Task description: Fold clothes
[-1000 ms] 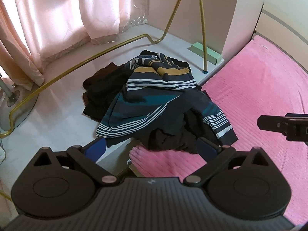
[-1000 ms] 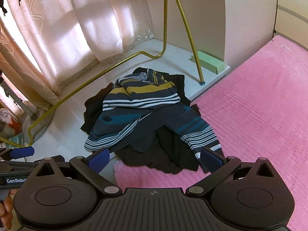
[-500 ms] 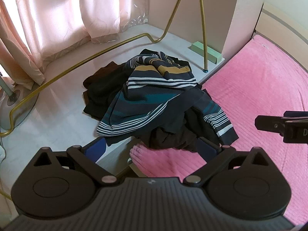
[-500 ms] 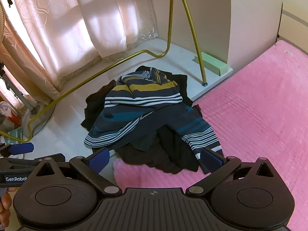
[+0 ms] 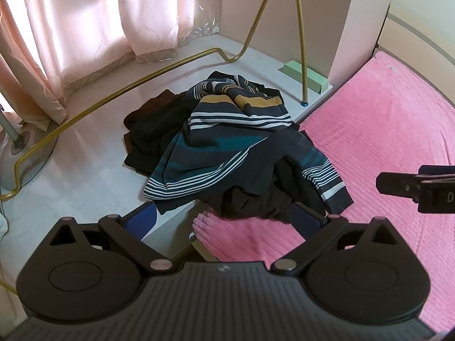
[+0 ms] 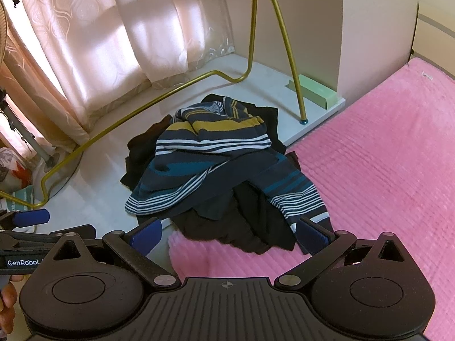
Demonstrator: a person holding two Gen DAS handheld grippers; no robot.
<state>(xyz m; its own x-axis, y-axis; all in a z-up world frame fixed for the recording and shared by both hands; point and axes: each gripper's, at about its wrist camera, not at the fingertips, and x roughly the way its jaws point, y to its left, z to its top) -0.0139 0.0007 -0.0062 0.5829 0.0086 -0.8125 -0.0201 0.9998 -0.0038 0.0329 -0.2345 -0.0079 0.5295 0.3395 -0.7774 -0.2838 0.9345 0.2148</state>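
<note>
Both jaws gape wide, holding nothing. Straight ahead lies the striped sweater (image 6: 216,167) atop the clothes pile (image 5: 159,130), its sleeve trailing onto the bed (image 6: 384,156), nearer the right gripper (image 6: 230,234).

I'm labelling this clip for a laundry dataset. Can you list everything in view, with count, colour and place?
striped sweater: one, navy with white, teal and mustard stripes, top of the pile, a sleeve reaching onto the bed
dark clothes: several, black and brown, under the sweater
bed cover: one, pink, right side
gold rack: one, on the pale ledge behind the pile
green block: one, by the rack's foot
curtains: pale pink, left rear
fan base: one, grey, far left
left gripper: black with blue pads, open, empty
right gripper: same, open, empty
</note>
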